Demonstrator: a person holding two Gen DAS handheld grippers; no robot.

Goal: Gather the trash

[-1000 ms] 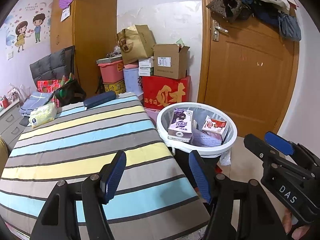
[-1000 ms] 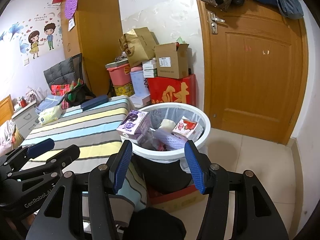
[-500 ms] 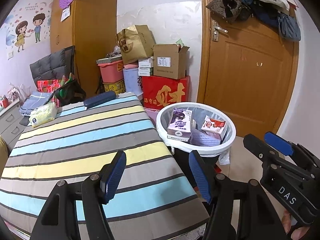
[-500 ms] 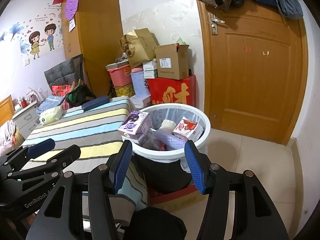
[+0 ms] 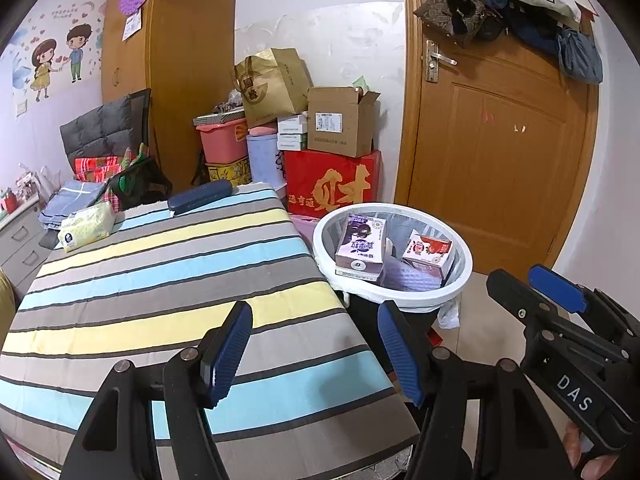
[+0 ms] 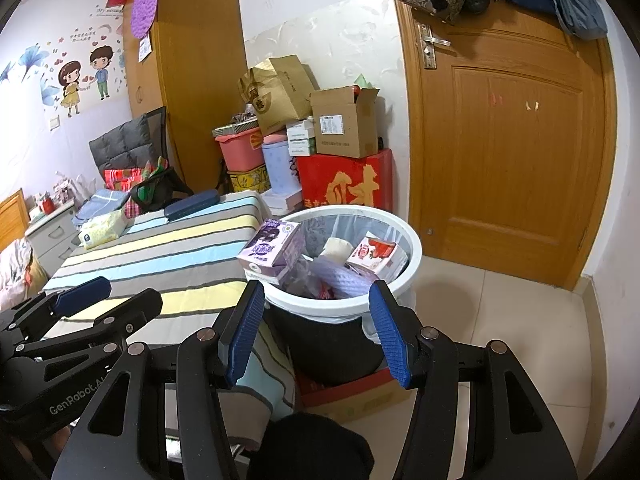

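Observation:
A white-rimmed trash bin [image 5: 400,305] [image 6: 412,264] stands on the floor beside the striped table. It holds a purple carton [image 5: 361,246] [image 6: 271,249], a red-and-white carton [image 5: 428,252] [image 6: 376,258] and crumpled wrappers. My left gripper [image 5: 316,350] is open and empty over the table's near right corner. My right gripper [image 6: 316,334] is open and empty, just in front of the bin. Each gripper shows in the other's view: the right one [image 5: 560,320], the left one [image 6: 80,312].
The striped table [image 5: 152,280] carries a tissue pack [image 5: 86,226] and a dark blue case [image 5: 200,197] at its far edge. Stacked boxes [image 5: 332,184] stand against the wall behind the bin. A wooden door [image 5: 492,152] is at the right.
Both views have shifted only slightly; the bin sits a touch lower in the right wrist view. Both grippers stay open and empty.

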